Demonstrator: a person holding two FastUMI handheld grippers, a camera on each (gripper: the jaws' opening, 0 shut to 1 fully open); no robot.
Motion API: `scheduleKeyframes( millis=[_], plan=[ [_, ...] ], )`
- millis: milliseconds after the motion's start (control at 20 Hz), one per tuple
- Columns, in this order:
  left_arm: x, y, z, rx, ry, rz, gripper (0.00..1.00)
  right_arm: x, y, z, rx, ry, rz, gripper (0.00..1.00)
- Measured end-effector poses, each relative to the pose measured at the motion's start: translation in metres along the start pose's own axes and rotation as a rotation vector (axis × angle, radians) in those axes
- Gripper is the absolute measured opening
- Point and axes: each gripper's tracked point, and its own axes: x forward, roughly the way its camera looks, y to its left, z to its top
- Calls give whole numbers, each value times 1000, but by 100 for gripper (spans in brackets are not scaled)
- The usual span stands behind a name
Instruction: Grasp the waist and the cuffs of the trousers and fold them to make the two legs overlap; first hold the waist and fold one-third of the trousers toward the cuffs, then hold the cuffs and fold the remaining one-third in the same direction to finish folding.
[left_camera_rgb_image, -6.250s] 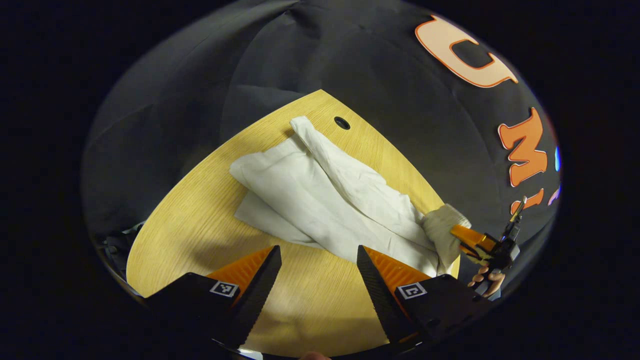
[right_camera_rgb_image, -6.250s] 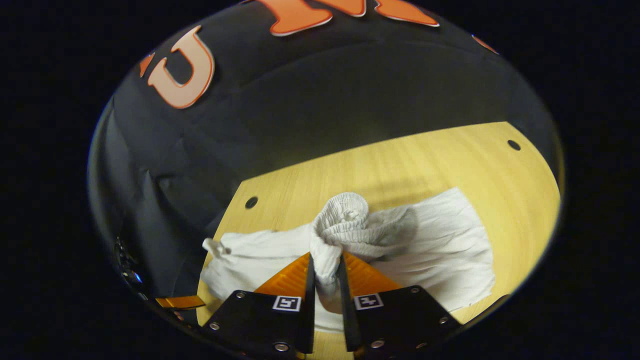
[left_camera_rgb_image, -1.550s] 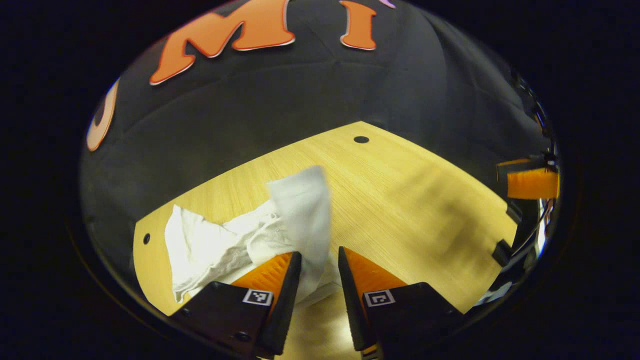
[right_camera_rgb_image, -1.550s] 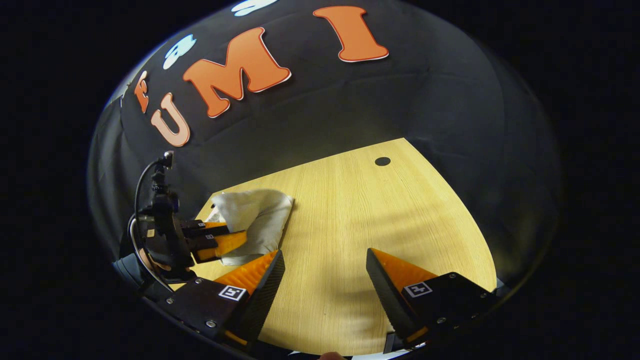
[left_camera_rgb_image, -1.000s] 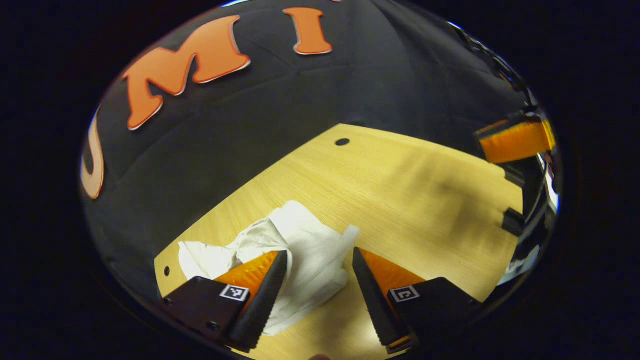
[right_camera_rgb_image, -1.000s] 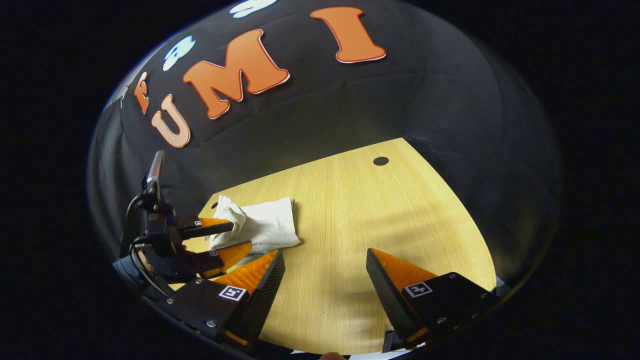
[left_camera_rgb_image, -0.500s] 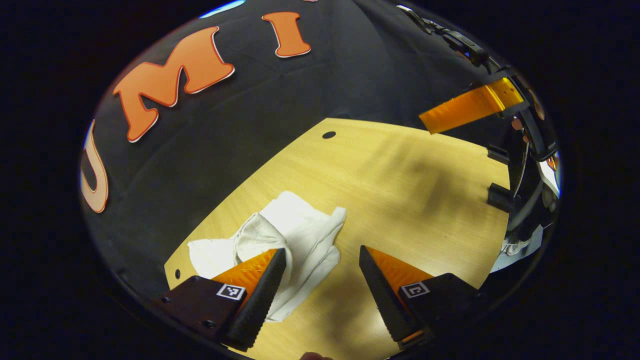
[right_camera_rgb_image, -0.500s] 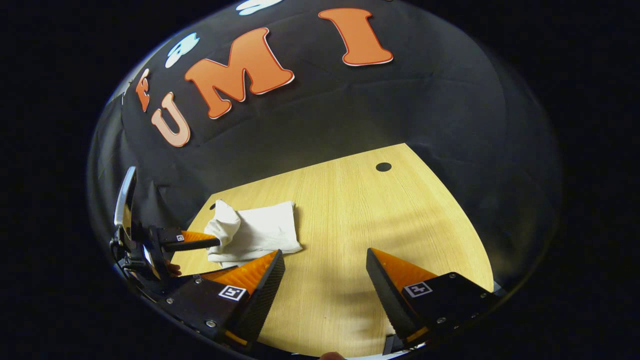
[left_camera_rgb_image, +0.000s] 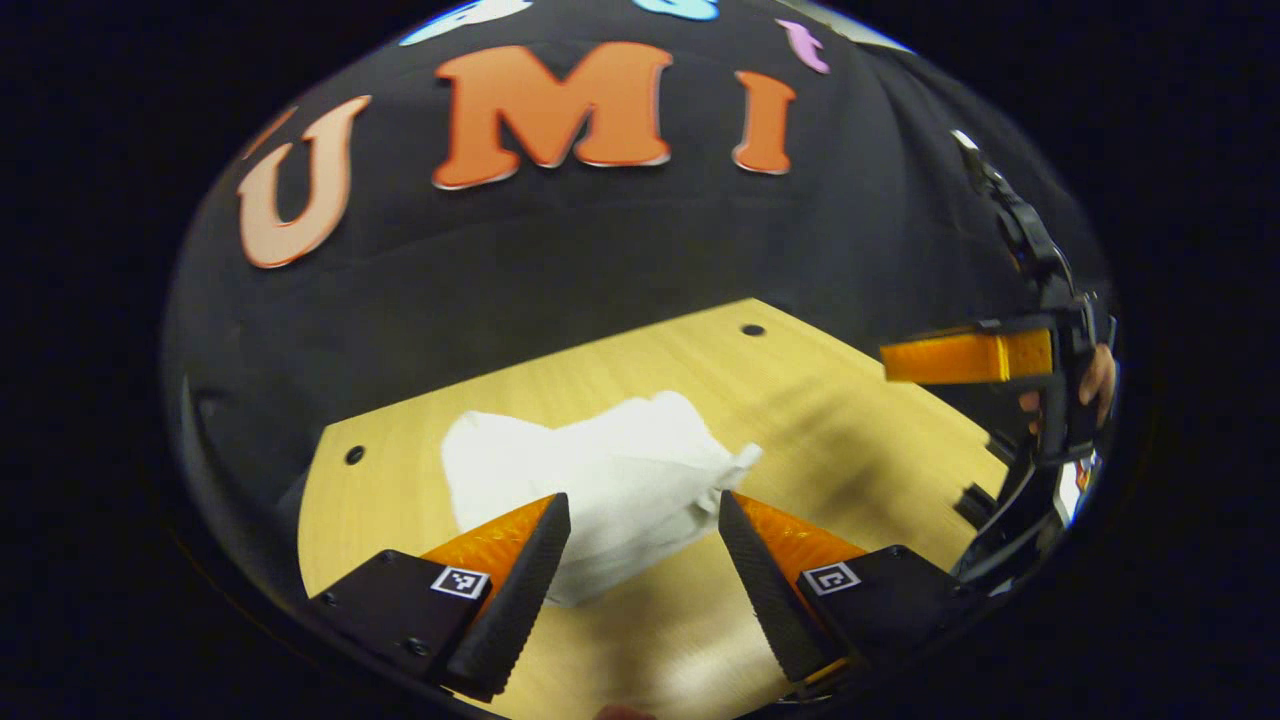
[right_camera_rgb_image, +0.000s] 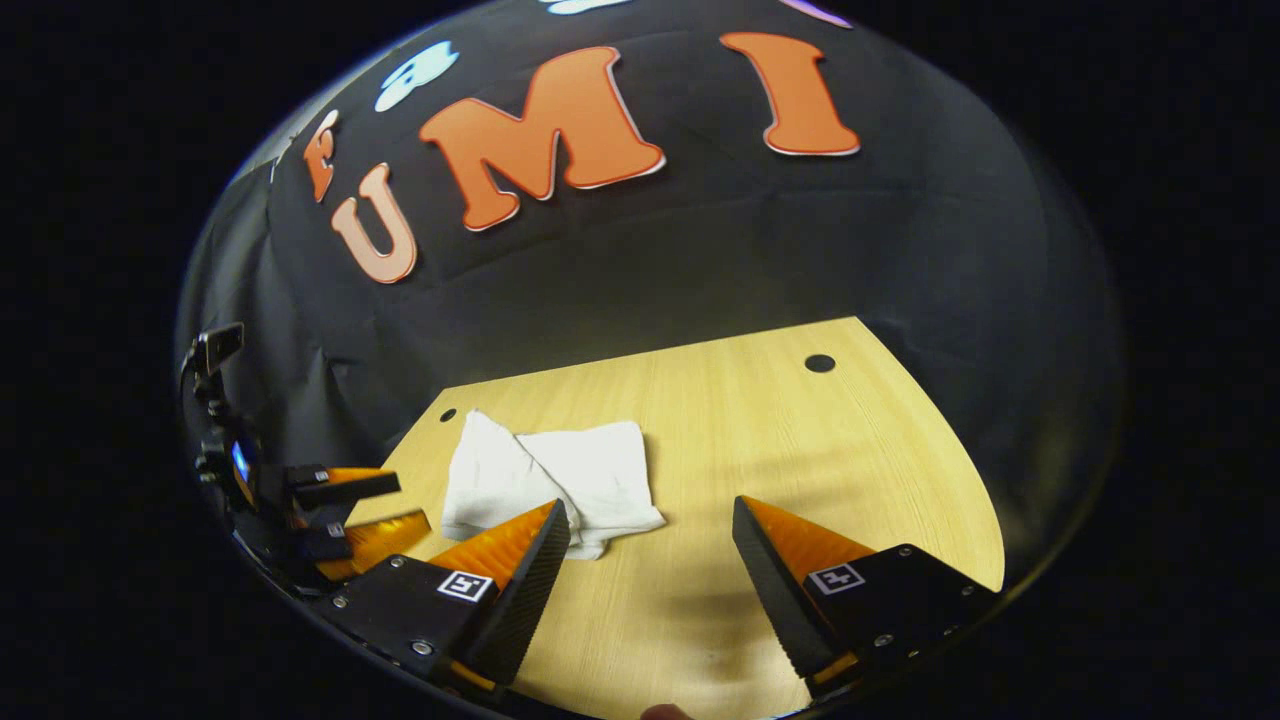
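- Where the table nears its far left corner, the folded trousers lie flat.
- Left gripper: fingers apart, holding nothing.
- Right gripper: fingers apart, holding nothing.

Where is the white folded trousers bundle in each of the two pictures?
Left gripper view: the trousers lie low in the middle, on the table, just beyond the open left gripper.
Right gripper view: the trousers lie left of middle on the table, just beyond the right gripper's left finger.
Shared landmark: the small dark hole in the table near the bundle, seen again at.
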Motion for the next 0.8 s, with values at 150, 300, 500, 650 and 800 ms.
scheduleKeyframes(
  millis=[150, 300, 500, 650, 800],
  plan=[
    [-1, 4, 20, -56, -111, 103, 98, 4, 31, 18, -52, -60, 20, 99],
    [-4, 9, 29, -114, -206, 170, 97, 5, 55, 35, -104, -130, 33, 98],
    [-8, 14, 57, -187, -365, 208, 97, 8, 79, 45, -174, -170, 42, 98],
    [-20, 28, 70, -225, -402, 223, 97, 7, 88, 49, -224, -204, 45, 98],
    [-29, 36, 85, -264, -443, 209, 96, 6, 92, 49, -259, -218, 46, 98]
  ],
)
